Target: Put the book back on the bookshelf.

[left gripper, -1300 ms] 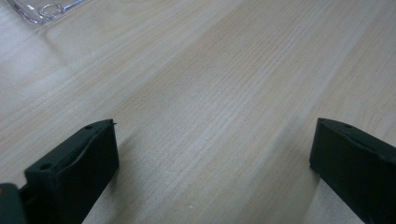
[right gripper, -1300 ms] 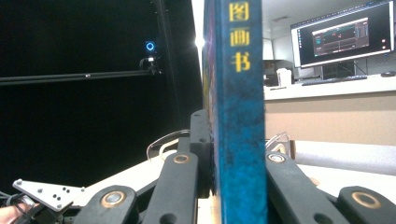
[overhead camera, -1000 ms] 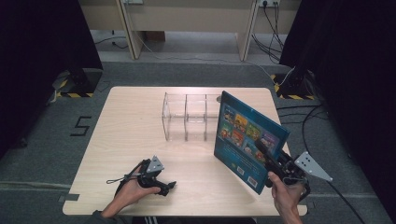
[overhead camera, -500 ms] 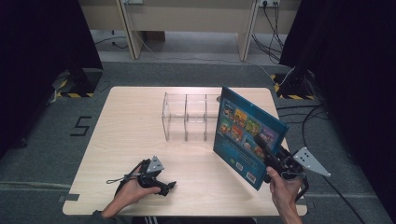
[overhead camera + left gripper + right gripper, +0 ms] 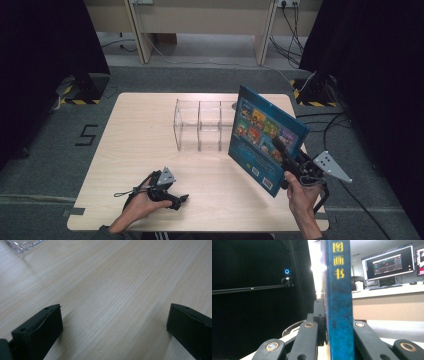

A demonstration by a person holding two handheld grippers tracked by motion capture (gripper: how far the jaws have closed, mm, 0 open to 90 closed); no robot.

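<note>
Clamping a blue book [image 5: 260, 135], the right hand-held gripper [image 5: 290, 165] lifts it; the left hand-held gripper [image 5: 176, 200] rests wide apart on the table [image 5: 140, 125].

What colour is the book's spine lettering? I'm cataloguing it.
Yellow, on the blue book spine; right gripper view.

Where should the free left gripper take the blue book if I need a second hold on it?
Take the blue book by its upper left edge, coming from the rack side. It stands tilted with that edge free, while the right gripper clamps the spine end. The left gripper is open on the table.
</note>
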